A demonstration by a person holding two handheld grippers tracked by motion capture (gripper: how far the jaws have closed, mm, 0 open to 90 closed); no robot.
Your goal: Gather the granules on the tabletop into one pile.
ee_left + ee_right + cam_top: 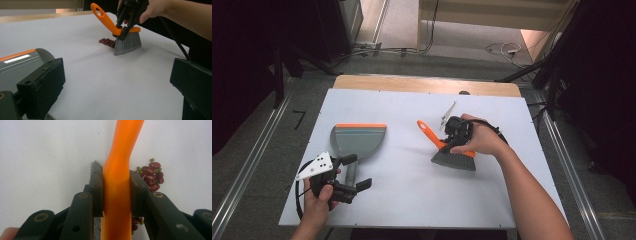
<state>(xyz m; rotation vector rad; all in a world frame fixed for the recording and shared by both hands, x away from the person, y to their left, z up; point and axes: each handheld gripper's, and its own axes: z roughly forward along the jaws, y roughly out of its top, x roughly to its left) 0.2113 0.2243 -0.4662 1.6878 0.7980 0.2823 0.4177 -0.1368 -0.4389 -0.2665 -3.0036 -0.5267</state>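
Gripping one orange-handled grey-bristled brush [451,150] at table centre, right gripper [458,131] clamps its handle beside one heap of red beans [151,176]; left gripper [349,175], jaws apart, straddles one grey orange-edged dustpan [357,140] at nine o'clock.

One brush, one dustpan, two grippers, one heap of beans.

There is a single orange-handled brush [447,147] right of the frame's centre, a single grey dustpan [357,140] with an orange lip left of centre, and two hand-held grippers: the left gripper [354,172] at lower left, the right gripper [457,131] at centre right. One white table [412,200] lies under all. The beans [151,176] form one small heap of about a dozen red ones and a few small green; the exact count cannot be told.
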